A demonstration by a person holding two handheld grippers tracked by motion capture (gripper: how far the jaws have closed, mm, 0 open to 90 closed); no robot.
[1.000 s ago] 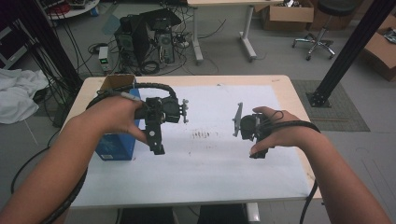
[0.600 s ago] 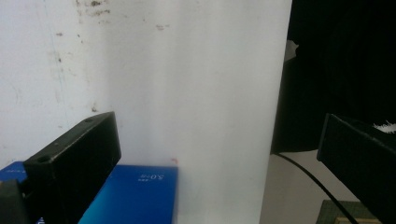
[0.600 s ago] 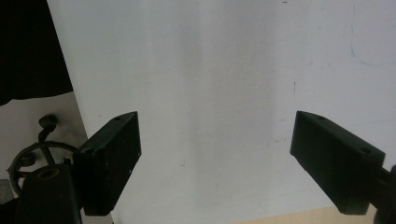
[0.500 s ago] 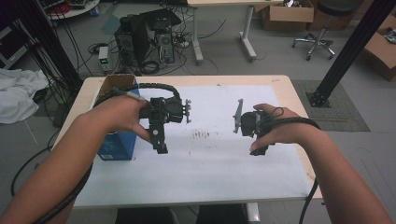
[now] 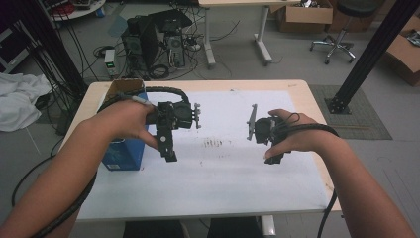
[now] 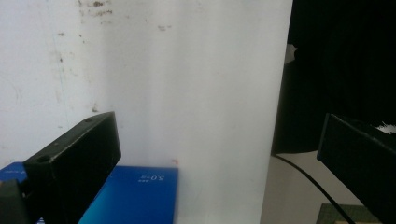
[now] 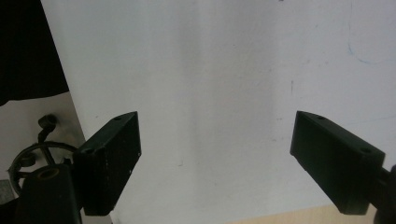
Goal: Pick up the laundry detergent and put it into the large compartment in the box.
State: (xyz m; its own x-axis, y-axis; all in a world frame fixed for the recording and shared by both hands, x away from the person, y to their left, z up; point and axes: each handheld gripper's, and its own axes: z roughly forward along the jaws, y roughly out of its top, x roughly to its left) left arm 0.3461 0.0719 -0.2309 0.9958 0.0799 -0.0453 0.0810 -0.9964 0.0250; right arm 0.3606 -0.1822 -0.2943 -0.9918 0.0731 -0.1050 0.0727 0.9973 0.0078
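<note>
Right now the big table (image 5: pixel 307 94) has a white sheet (image 5: pixel 218 168) spread over most of its top. The sheet has some small dark marks near its middle. A blue box (image 5: pixel 124 151) stands at the left side of the table, partly on the sheet, and its top is open brown card. The person's left arm reaches over this box.

The left gripper (image 5: pixel 168 148) is held above the sheet, just beside the blue box. In the left gripper view its two black jaws stand wide apart with nothing between them, and a corner of the blue box (image 6: pixel 140 196) shows low down between them.

The right gripper (image 5: pixel 271 157) is held above the sheet too, well apart from the box, on the right side. In the right gripper view its jaws are also spread wide, with just bare white sheet (image 7: pixel 210 93) in the gap
</note>
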